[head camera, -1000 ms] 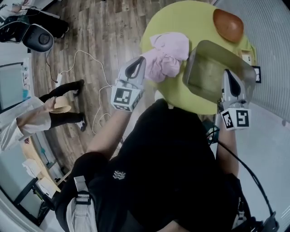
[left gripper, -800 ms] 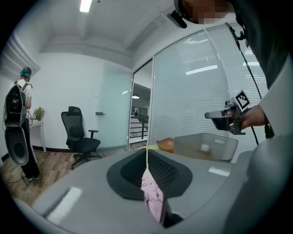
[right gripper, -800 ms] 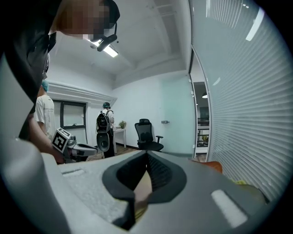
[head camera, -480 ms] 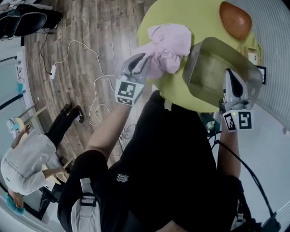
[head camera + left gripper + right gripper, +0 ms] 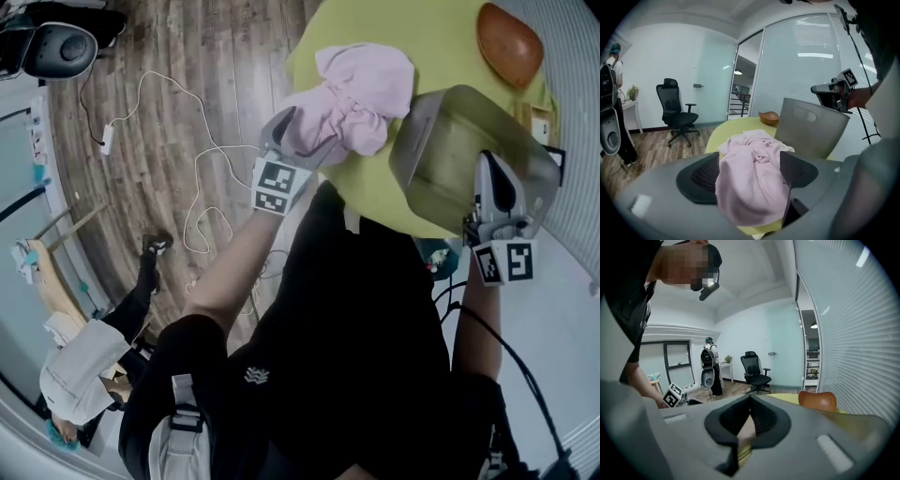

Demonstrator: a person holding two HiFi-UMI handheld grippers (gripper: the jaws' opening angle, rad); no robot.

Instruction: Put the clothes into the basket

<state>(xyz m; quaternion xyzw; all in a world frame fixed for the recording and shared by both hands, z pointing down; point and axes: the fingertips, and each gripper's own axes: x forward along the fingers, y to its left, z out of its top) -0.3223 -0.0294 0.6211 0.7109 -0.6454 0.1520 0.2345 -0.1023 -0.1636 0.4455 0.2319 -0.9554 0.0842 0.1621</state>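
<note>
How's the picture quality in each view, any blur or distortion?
Head view: fairly sharp, fisheye curves the wooden floor planks. Left gripper view: dark round vignette, the pink cloth soft up close. Right gripper view: same vignette, bright slatted glass wall.

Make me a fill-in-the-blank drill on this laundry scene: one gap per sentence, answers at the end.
1. The ____ cloth lies bunched on the yellow-green table.
2. The right hand-held gripper is shut on the ____ of the grey basket.
3. Inside, the basket is ____.
4. A brown ____ sits on the table beyond the basket.
Missing words: pink; rim; empty; bowl.
</note>
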